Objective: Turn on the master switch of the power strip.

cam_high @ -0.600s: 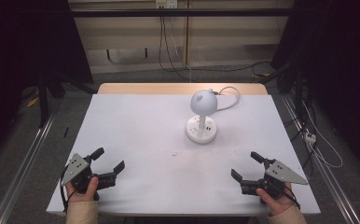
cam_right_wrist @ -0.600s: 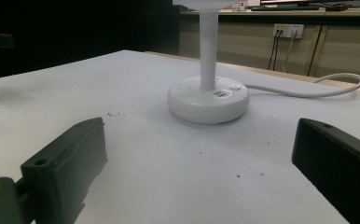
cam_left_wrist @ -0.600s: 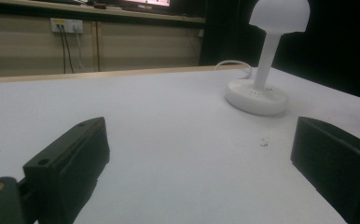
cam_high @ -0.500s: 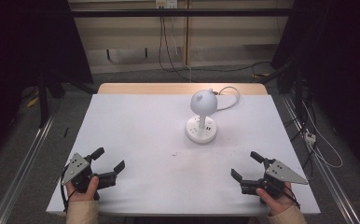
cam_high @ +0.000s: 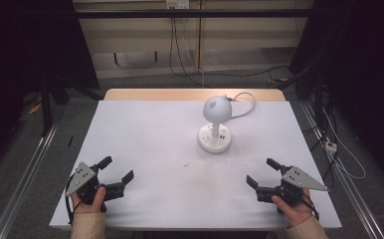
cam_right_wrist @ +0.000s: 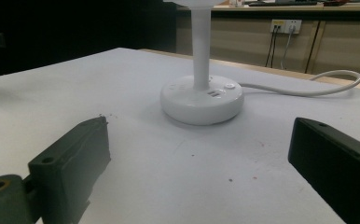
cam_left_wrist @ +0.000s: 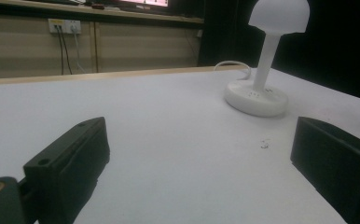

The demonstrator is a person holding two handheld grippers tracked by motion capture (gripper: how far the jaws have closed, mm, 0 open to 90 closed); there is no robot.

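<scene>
A white table lamp (cam_high: 215,127) with a domed shade and a round base stands on the far right half of the white table (cam_high: 145,134). The lamp (cam_left_wrist: 264,70) rises ahead and to the right in the left gripper view; its base (cam_right_wrist: 201,100) and stem stand straight ahead in the right gripper view. My left gripper (cam_high: 116,170) rests near the front left corner, held in a hand, jaws wide open around nothing. Near the front right corner my right gripper (cam_high: 263,172) is likewise open and empty. Both point toward the table's middle.
The lamp's white cable (cam_high: 242,102) loops off the far edge of the table. Wall sockets (cam_high: 176,4) with hanging cords sit on the back wall. Metal rails (cam_high: 23,174) run along both sides of the table on the floor. Small dark specks (cam_high: 186,164) mark the tabletop.
</scene>
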